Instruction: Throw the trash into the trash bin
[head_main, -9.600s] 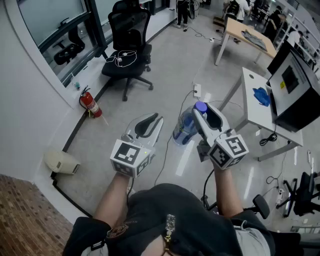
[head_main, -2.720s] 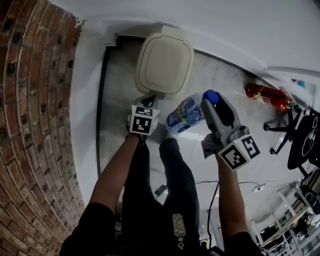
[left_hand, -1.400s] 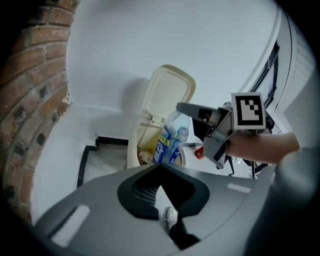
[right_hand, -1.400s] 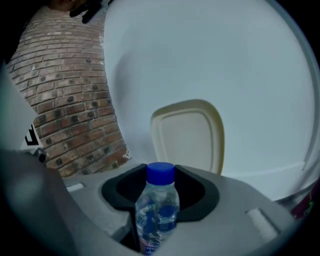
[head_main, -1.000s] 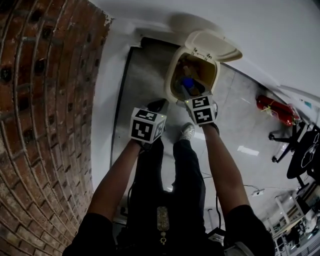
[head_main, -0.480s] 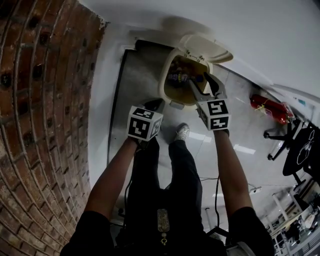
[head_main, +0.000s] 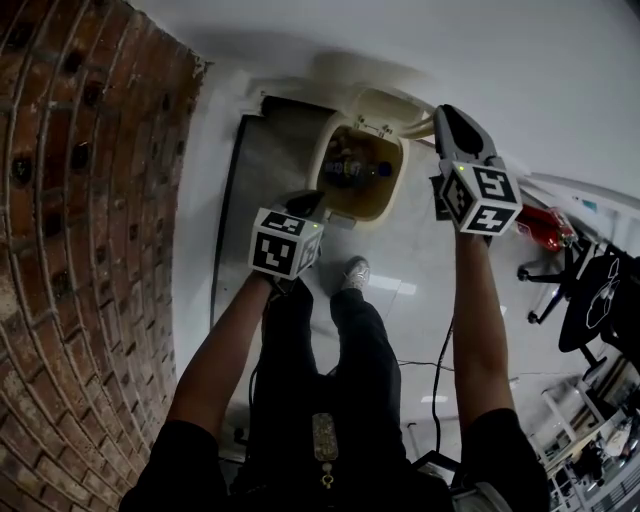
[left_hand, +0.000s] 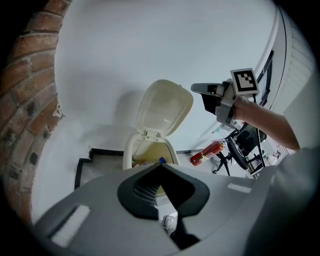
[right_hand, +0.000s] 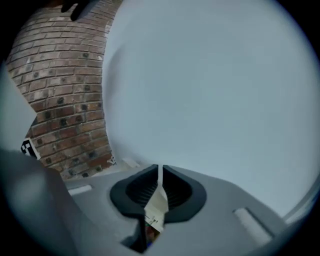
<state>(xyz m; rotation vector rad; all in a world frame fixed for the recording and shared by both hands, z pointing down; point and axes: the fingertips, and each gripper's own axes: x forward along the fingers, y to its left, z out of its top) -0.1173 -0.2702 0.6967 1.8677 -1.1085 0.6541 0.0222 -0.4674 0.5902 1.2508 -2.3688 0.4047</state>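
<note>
The bottle (head_main: 362, 170) lies inside the trash bin (head_main: 320, 160), on top of other rubbish. The bin stands on the floor at the foot of the white wall (head_main: 520, 60), near the brick wall (head_main: 90, 200). The right gripper (right_hand: 159, 172) holds nothing, its jaws closing and almost together, and it is raised beside the open lid (head_main: 395, 105). The left gripper (left_hand: 161, 166) has its jaws pressed together on nothing and hovers just over the bin's near rim.

The throw looks done, so the remaining risks are small. The bottle seems to sit high on the pile and may keep the lid from seating. The left gripper could clip the rim and shove the bin. The right gripper could knock the lid or scrape the white wall.
</note>
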